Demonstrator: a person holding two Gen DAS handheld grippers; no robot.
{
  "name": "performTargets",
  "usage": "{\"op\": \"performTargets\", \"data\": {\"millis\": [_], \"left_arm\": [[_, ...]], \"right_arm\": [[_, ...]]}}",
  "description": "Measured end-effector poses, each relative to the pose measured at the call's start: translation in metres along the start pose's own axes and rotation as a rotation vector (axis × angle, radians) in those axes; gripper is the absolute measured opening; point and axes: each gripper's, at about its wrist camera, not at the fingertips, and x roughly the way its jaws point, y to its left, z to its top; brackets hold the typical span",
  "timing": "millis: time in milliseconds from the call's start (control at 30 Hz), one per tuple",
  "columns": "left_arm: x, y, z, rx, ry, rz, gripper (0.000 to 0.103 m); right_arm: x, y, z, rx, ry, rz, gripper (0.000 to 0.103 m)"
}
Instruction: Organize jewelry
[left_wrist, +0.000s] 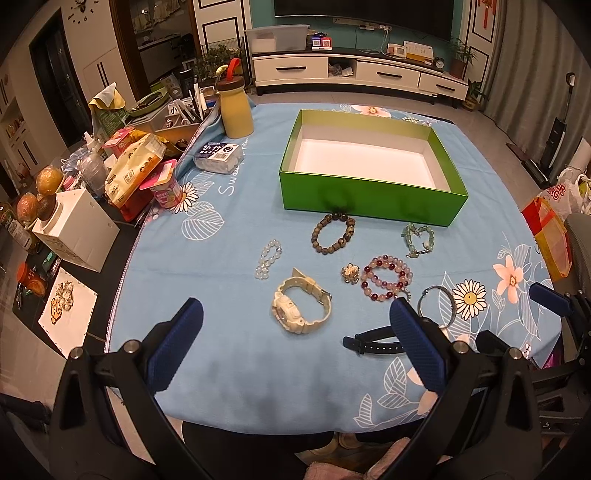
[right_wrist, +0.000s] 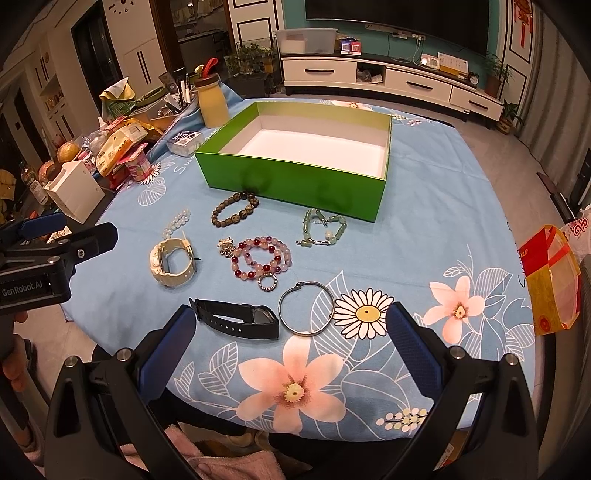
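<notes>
I see my left gripper spread wide above the cream watch, holding nothing. My right gripper gapes too, with the black watch and silver bangle lying between its fingers (neither touched). The bead bracelets lie on the blue cloth in front of the green box, whose white floor is bare.

Teal wall, white TV cabinet, grey curtains, tiled floor, warm indoor light.
</notes>
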Motion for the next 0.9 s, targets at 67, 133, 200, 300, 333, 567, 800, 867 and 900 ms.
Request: {"op": "performTargets", "data": {"millis": [67,133,200,300,333,567,800,867,900], "left_arm": [[0.0000,-0.0002,-0.0007,0.000,0.000,-0.002,0.101],[0.0003,0.0000,-0.0009,0.000,0.000,-0.002,0.101],[0.0001,-0.0004,-0.0012,-0.001,0.001,-0.003,0.101],[0.0005,0.0001,-0.0008,0.000,0.001,-0.003,0.101],[0.0002,-0.0003,-0.0011,0.000,0.002,-0.003,0.101],[0.0010,-0.0014,-0.0032,0.000,0.003,-0.003,0.101],[0.0009,-0.0014,-0.0033,0.000,0.003,-0.005,0.101],[0.0011,-0.0012,-0.0027,0.000,0.003,-0.004,0.101],[0.0011,-0.0011,-0.0027,0.000,0.003,-0.004,0.101]], "right_arm": [[-0.0011,-0.0002,0.0007,0.003,0.000,0.001,0.102],[-0.0024,-0.0002,0.0012,0.005,-0.002,0.002,0.102],[-0.0026,-0.0002,0.0013,0.005,-0.002,0.001,0.102],[-0.0026,-0.0002,0.0014,0.006,-0.002,0.002,0.102],[-0.0023,-0.0003,0.0010,0.005,-0.002,0.001,0.102],[-0.0025,-0.0005,0.0010,0.006,-0.003,0.003,0.102],[-0.0031,-0.0004,0.0012,0.006,-0.003,0.003,0.102],[-0.0026,-0.0005,0.0009,0.005,-0.003,0.003,0.102],[-0.0026,-0.0005,0.0009,0.006,-0.003,0.002,0.102]]}}
